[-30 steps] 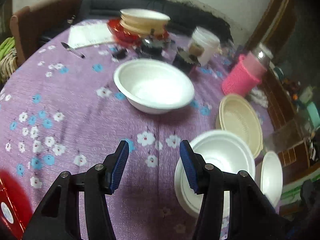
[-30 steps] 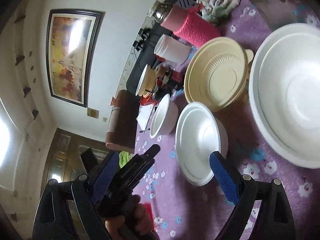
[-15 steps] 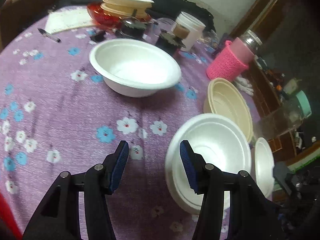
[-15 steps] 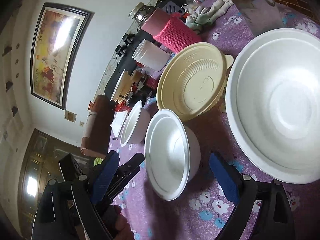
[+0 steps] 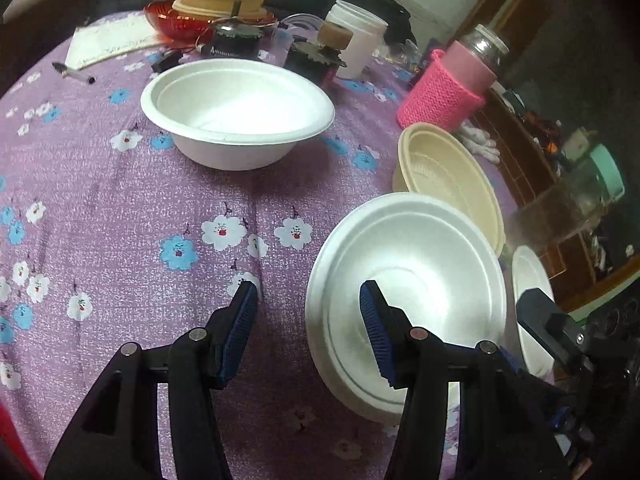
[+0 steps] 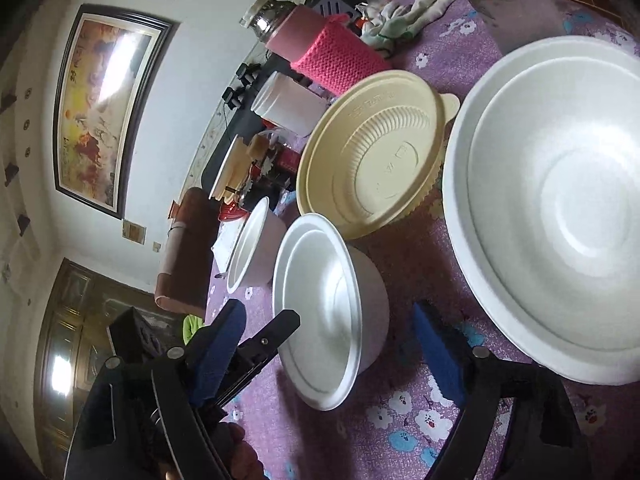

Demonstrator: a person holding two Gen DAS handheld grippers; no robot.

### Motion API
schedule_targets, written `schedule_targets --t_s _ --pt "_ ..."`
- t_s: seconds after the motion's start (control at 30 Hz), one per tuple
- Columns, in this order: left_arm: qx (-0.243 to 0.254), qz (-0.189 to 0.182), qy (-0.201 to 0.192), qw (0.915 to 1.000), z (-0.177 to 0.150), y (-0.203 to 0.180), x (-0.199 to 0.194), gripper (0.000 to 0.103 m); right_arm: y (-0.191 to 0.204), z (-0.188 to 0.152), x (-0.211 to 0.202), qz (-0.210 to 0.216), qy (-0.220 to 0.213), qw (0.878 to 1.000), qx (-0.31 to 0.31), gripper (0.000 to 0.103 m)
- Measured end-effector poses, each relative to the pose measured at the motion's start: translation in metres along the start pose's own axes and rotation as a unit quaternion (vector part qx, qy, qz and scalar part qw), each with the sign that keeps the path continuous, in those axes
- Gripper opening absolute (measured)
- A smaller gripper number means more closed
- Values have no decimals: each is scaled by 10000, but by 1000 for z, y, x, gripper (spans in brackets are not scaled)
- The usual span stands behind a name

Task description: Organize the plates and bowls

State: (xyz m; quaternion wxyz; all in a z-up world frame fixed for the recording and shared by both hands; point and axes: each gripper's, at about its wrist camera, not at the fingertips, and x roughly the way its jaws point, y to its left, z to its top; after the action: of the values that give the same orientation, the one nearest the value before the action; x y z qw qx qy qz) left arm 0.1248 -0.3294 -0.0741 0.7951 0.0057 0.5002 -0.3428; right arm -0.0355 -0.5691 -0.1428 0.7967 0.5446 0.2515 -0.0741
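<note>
A white foam bowl (image 5: 412,276) stands on the purple flowered cloth, and my open left gripper (image 5: 308,304) straddles its near left rim: the right finger is over the inside, the left finger outside. The same bowl (image 6: 332,312) lies between the open fingers of my right gripper (image 6: 328,320). A cream plastic bowl (image 5: 448,176) (image 6: 372,164) stands just beyond it. A wide white bowl (image 5: 236,108) (image 6: 252,248) stands farther back. A big white bowl (image 6: 560,208) fills the right of the right wrist view; it shows edge-on in the left wrist view (image 5: 532,308).
A pink knit-sleeved jar (image 5: 452,92), a white tub (image 5: 360,44), dark jars (image 5: 232,40), a red dish with stacked cream plates (image 5: 216,0), a notepad (image 5: 108,40) and a pen (image 5: 72,72) crowd the table's back. The table edge runs along the right.
Both grippers have moved closer to the white foam bowl. My left gripper's right finger now reaches over its rim, and the bowl now lies between my right gripper's fingers.
</note>
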Motion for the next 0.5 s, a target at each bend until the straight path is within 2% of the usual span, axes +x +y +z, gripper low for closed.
schedule_targets --t_s 0.33,0.4,0.5 --pt "78 154 -3 9999 -2 1 2 51 -5 1 1 -40 -42 9999 98 78" --pt "81 161 -4 9998 -2 1 3 47 -5 1 5 -55 25 9999 83 71" --pt "80 161 -9 9998 -2 2 3 35 -6 2 10 -179 133 9997 63 57"
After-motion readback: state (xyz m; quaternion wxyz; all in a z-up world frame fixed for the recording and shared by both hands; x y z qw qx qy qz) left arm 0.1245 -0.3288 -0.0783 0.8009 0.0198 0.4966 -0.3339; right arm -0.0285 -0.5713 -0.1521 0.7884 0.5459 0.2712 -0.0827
